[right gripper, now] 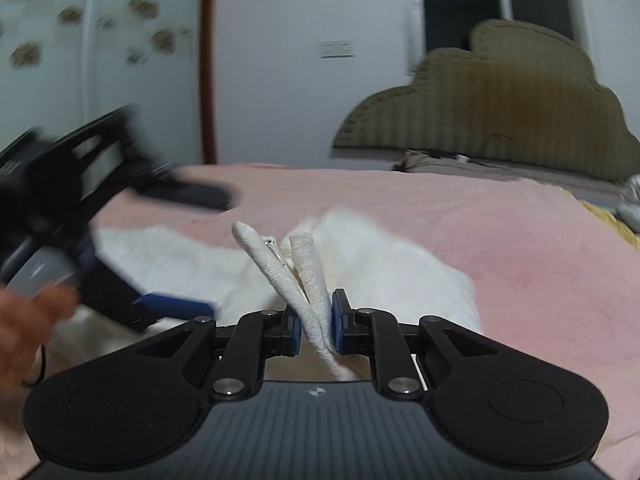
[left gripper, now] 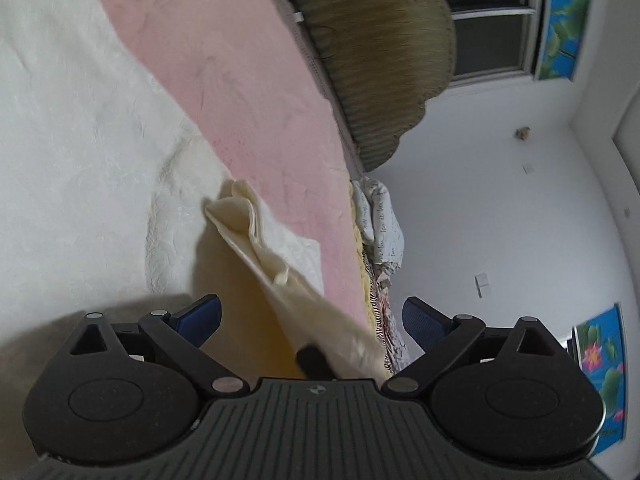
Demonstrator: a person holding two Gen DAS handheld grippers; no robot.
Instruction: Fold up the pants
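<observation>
On the left side of the bed, the left gripper (left gripper: 312,320) has its jaws spread wide, and a strip of the cream pants (left gripper: 256,236) runs up between the fingers without either pad touching it; nothing there is held. The pants lie on the pink blanket (left gripper: 240,80), partly flat and partly lifted. To the right, the right gripper (right gripper: 316,320) is clamped on a bunched fold of the pants (right gripper: 308,280), both blue pads pressed against the cloth. Judged risk: with only one grasp active, the free portion may sag and drag, so the fold line would skew. The pinch takes a narrow, thick bundle; layers may slip out unevenly if pulled hard. The left gripper, seen blurred in the right wrist view (right gripper: 120,240), is near the cloth and could snag it. A small clip-like item on the fabric is too indistinct to identify.
</observation>
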